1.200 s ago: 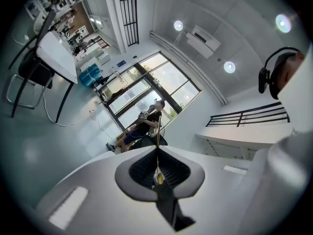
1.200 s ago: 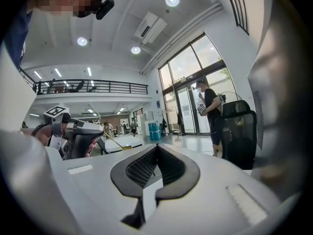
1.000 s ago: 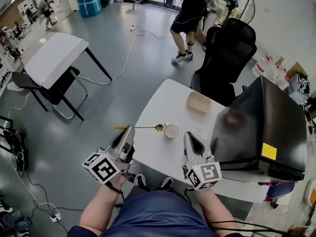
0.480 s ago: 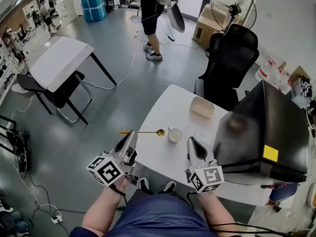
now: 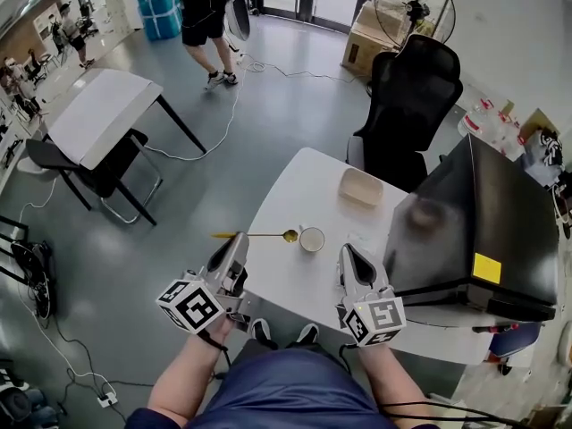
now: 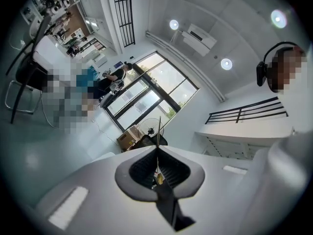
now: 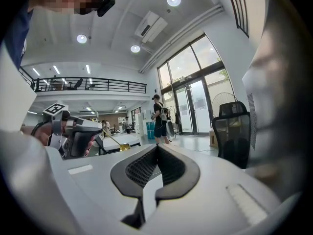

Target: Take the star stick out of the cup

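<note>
My left gripper (image 5: 238, 239) is clamped on the stick (image 5: 261, 234), which lies level with its star end just left of the cup (image 5: 311, 239), so I'd draw it leftward; my right gripper (image 5: 345, 251), closed and empty, sits right of the cup.

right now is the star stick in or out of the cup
Out: the star stick lies level in the shut left hand-held gripper, its gold end beside the cup.

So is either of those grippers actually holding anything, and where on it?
Yes: the left gripper is shut on the star stick, pinching its thin shaft well back from the gold head. The right gripper holds nothing.
</note>
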Demonstrator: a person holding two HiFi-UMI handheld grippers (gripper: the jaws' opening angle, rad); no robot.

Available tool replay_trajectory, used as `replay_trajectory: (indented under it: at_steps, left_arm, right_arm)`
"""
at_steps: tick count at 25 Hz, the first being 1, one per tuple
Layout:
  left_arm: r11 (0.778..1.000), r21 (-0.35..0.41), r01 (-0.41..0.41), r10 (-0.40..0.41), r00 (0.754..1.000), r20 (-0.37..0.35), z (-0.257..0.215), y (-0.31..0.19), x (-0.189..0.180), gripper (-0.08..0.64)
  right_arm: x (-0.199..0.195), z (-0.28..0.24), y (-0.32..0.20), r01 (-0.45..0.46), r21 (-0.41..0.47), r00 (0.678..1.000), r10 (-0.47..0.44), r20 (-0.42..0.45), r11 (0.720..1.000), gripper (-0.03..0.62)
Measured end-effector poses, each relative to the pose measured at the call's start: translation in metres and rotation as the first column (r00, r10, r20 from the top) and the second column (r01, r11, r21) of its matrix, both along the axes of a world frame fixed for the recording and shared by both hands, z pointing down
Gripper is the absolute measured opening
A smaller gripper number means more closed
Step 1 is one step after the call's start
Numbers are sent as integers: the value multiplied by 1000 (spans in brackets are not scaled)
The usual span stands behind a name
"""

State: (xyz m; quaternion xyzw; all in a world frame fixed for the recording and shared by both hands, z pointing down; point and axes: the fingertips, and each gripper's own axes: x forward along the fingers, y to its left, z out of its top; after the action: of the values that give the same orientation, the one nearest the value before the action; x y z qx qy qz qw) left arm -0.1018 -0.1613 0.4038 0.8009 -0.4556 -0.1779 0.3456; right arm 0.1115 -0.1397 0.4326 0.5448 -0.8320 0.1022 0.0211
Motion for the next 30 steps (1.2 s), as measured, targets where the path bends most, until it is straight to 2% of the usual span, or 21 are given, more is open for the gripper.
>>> replay_trajectory:
  at_steps: [30]
  left_arm:
    - [1000,-5,-4,4,1000,0,3,-6,4,9]
  right_arm:
    - [1,-1,-4,10,-1,1000,-10,8,1000,6]
